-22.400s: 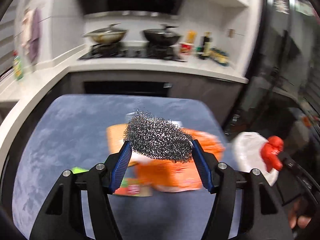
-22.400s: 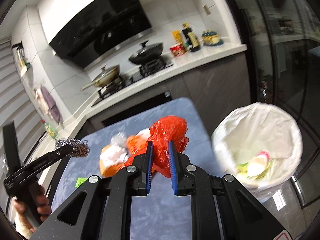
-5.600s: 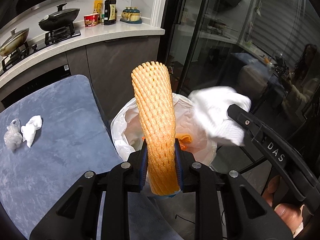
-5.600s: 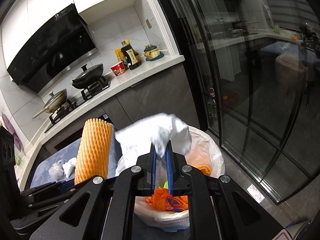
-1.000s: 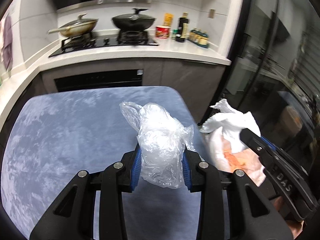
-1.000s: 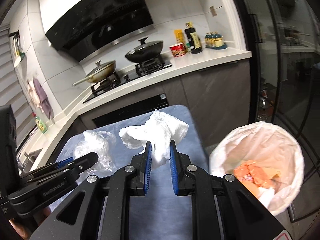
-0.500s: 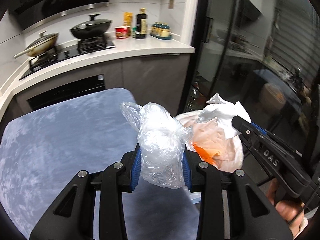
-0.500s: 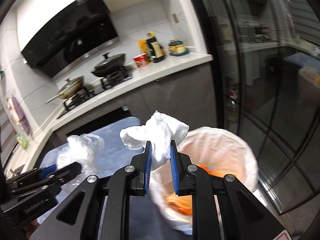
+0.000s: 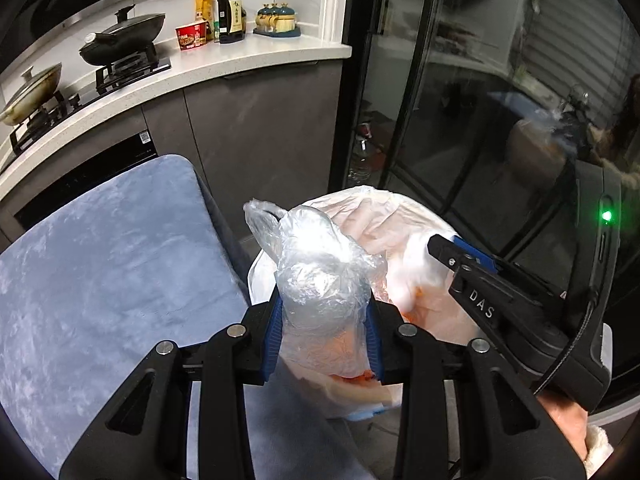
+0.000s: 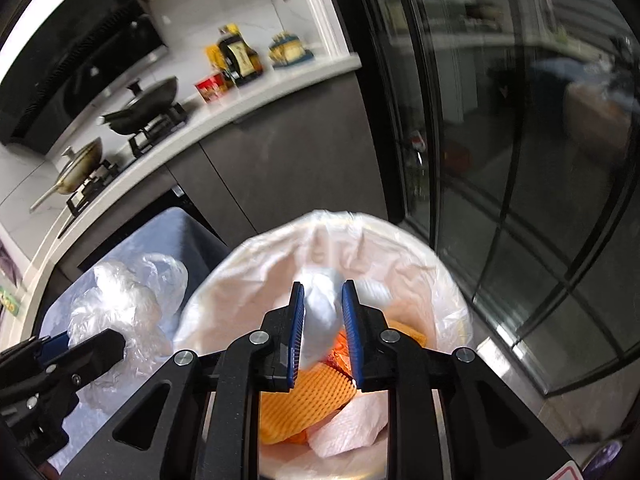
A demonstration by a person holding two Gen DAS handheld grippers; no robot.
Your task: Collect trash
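While the left claw [image 9: 323, 334] clamps its ribbed blue pads onto a crumpled clear plastic bag [image 9: 320, 276], glossy and wrinkled, that bag stands up between the fingers right at the edge of the desk [image 9: 112, 264], just beside the bin! Over to the right claw [image 10: 323, 330]: its jaws stand apart, blue pads spread, and a white paper wad [image 10: 320, 312], blurred, sits in the gap directly above the trash bin [image 10: 420, 272]. Whether the pads touch it, hard to say from here. Down in the bin, lined with a thin whitish bag, there's an orange foam net sleeve [image 10: 304, 404], meshy and soft, with a white paper sheet [image 10: 352, 426] lying beside it near the front. The desk wears a blue-grey velvety cloth with a rounded corner. Further back, a pale stone kitchen counter [image 9: 240, 60] curves along, carrying a black wok [image 9: 124, 38] on the gas stove, a red instant noodle cup [image 9: 191, 37] and a dark sauce bottle [image 9: 231, 12]. Far right, dark glass doors [image 9: 460, 120] gleam with reflections.
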